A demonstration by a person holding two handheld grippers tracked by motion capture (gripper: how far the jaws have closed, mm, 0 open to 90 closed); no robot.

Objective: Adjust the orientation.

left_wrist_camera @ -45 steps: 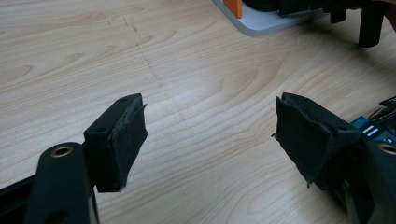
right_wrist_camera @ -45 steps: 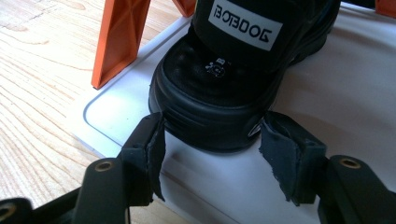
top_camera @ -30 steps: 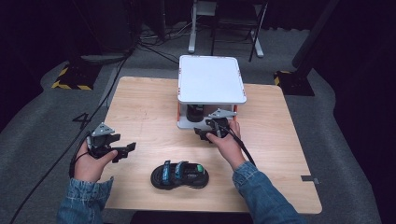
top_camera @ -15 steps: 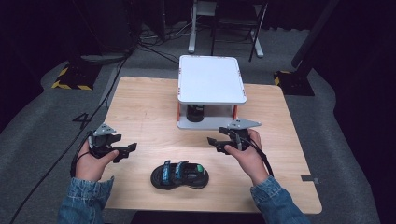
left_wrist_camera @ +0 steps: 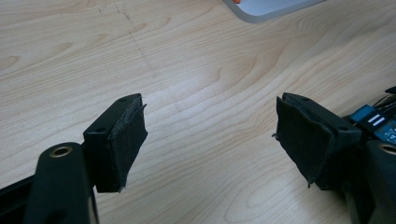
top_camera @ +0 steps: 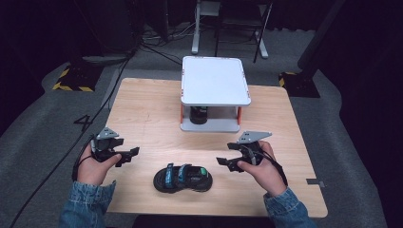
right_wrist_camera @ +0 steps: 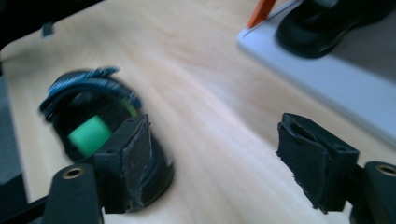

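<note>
Sandal (top_camera: 182, 177), black with blue straps and a green patch, lies flat on the wooden bench (top_camera: 147, 114) near its front edge, midway between the person's two hands. In the right gripper view it sits just behind the left jaw, blurred, its green part showing (right_wrist_camera: 88, 135).

The left claw (top_camera: 130, 154) is held above the bench to the left of the sandal, jaws spread wide with bare wood between them (left_wrist_camera: 210, 135); it grips nothing. The right claw (top_camera: 224, 162) is held to the right of the sandal, jaws likewise parted and empty (right_wrist_camera: 212, 163), pointing toward the shoe but apart from it.

Farther back, at the middle of the bench, stands a small white two-level shelf (top_camera: 215, 80) with orange posts. A second dark shoe (top_camera: 199, 114) rests on its lower level, seen close in the right gripper view (right_wrist_camera: 327, 23). Denim sleeves (top_camera: 85, 204) cover both forearms.
</note>
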